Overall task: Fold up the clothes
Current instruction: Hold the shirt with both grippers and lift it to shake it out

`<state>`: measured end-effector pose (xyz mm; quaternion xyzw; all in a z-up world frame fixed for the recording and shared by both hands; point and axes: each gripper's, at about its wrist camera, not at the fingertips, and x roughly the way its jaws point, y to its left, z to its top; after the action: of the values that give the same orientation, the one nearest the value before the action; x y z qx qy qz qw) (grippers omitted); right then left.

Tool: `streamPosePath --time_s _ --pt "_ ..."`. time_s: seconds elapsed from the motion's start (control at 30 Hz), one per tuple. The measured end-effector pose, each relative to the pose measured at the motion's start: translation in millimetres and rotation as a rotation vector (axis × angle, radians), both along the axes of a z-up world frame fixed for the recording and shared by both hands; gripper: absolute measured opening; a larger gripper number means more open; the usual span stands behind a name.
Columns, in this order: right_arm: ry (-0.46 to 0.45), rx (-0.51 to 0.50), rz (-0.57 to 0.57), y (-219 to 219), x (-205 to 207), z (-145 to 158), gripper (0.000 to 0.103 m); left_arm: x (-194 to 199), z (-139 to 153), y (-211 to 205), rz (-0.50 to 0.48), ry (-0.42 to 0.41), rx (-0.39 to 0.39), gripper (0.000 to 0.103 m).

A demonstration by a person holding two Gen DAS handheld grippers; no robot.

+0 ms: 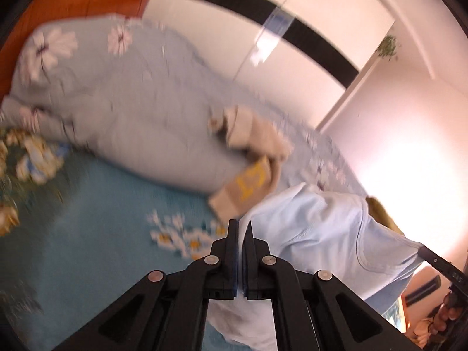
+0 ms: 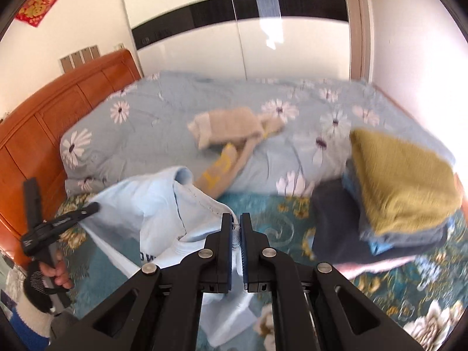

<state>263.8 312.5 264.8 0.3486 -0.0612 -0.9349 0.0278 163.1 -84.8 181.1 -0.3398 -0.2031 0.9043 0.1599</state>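
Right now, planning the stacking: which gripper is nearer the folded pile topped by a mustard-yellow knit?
Right. The right gripper sits just left of the pile; the left gripper is farther left, beyond the light blue shirt both grip.

Both cams are wrist fisheyes, each looking forward along its own fingers, angled down at the bed [image 2: 204,102].

Left wrist view: sits right behind the left hand-held gripper [image 1: 242,228], rolled, so the bed and wardrobe [image 1: 292,8] run diagonally. Close range, heavy motion blur. The right hand-held gripper [image 1: 422,253] enters at its lower right edge.

Right wrist view: behind the right hand-held gripper [image 2: 236,219], roughly level horizon, faces across the bed toward the wardrobe [image 2: 234,29]; headboard [image 2: 58,111] at left. The left hand-held gripper [image 2: 93,206] shows at left.

Shared: light blue shirt [image 1: 336,234] [image 2: 152,204] stretched between them, beige garment [image 1: 251,152] [image 2: 231,134], floral duvet [image 1: 131,102] [image 2: 146,134], wardrobe.
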Motion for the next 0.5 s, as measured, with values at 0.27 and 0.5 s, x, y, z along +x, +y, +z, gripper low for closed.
streamPosePath --time_s 0.27,0.5 --pt "0.196 0.008 -0.007 -8.0 6.4 76.9 0.005 30.0 84.9 -47.6 0.088 0.172 -0.045 0.002" --pt "0.256 0.006 0.029 -22.8 27.4 93.0 0.005 77.2 107.4 -63.5 0.113 0.25 -0.133 0.002"
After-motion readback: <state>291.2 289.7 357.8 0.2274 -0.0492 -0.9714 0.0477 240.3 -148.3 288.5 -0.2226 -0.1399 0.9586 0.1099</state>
